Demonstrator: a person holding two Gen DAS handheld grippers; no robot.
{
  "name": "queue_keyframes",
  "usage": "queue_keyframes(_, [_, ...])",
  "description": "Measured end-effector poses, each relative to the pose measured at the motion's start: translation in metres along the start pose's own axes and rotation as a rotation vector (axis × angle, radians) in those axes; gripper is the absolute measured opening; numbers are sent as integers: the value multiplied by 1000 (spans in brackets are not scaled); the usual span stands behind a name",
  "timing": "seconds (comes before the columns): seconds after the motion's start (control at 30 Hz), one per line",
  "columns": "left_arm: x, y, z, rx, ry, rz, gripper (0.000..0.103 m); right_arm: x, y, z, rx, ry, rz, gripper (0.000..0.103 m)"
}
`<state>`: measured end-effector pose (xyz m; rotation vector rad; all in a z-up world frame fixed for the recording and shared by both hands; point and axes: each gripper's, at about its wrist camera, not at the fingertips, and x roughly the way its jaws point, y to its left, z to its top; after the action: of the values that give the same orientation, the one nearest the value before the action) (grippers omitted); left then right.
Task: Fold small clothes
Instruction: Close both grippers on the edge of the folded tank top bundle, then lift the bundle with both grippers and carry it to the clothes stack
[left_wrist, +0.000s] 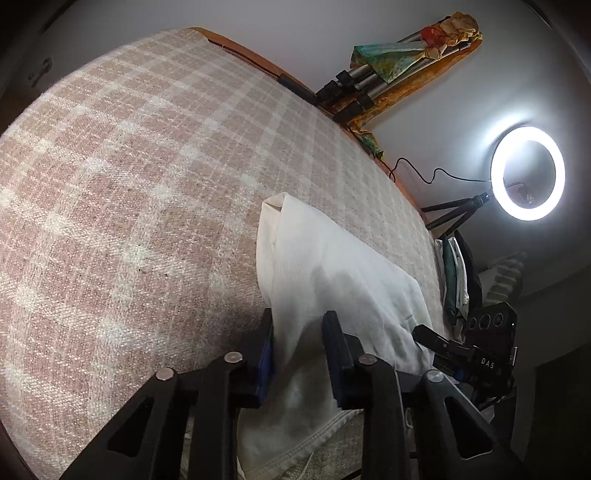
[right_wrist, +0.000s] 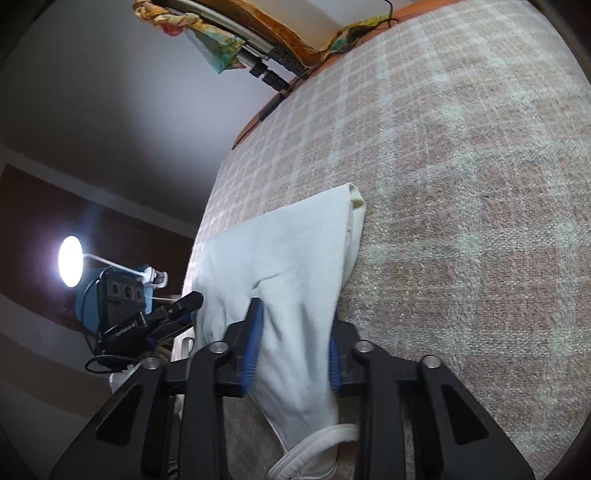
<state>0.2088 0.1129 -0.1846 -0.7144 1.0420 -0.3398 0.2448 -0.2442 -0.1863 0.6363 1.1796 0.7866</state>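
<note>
A small white garment (left_wrist: 332, 266) lies on a pink and cream checked blanket (left_wrist: 129, 184), partly folded, with its hem near the bottom of the view. My left gripper (left_wrist: 299, 332) has its jaws apart with the cloth running between them. In the right wrist view the same white garment (right_wrist: 288, 251) passes between the blue-padded fingers of my right gripper (right_wrist: 291, 332), whose jaws also stand apart around the cloth. Each gripper shows in the other's view: the right gripper (left_wrist: 461, 350) at the far side of the garment, the left gripper (right_wrist: 147, 317) likewise.
The checked blanket (right_wrist: 461, 184) covers a bed with an orange wooden edge (left_wrist: 258, 59). A lit ring light on a tripod (left_wrist: 528, 173) stands beside it. Tripod legs and coloured cloth (left_wrist: 388, 62) lean on the wall. A lamp (right_wrist: 70, 262) glows at left.
</note>
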Motion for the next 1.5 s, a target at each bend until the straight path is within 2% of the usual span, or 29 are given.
queue_keyframes(0.1, [0,-4,0,11,-15,17,14,1,-3,0,13,-5,-12,12])
queue_keyframes(0.2, [-6,-17,-1,70,-45,42,10,1,6,0,-26,-18,-50,9])
queue_keyframes(0.57, [-29,-45,-12,182,-112,101,4,-11,41,-4,-160,-70,-123,7])
queue_keyframes(0.93, [-38,-87,-24,260,-160,101,3,-31,59,-9,-256,-116,-150,7])
queue_keyframes(1.17, [-20,-134,-30,306,-159,56,3,-74,44,-7,-275,-182,-179,7])
queue_keyframes(1.5, [46,-249,-35,418,-115,-51,3,-175,16,1,-289,-299,-260,7])
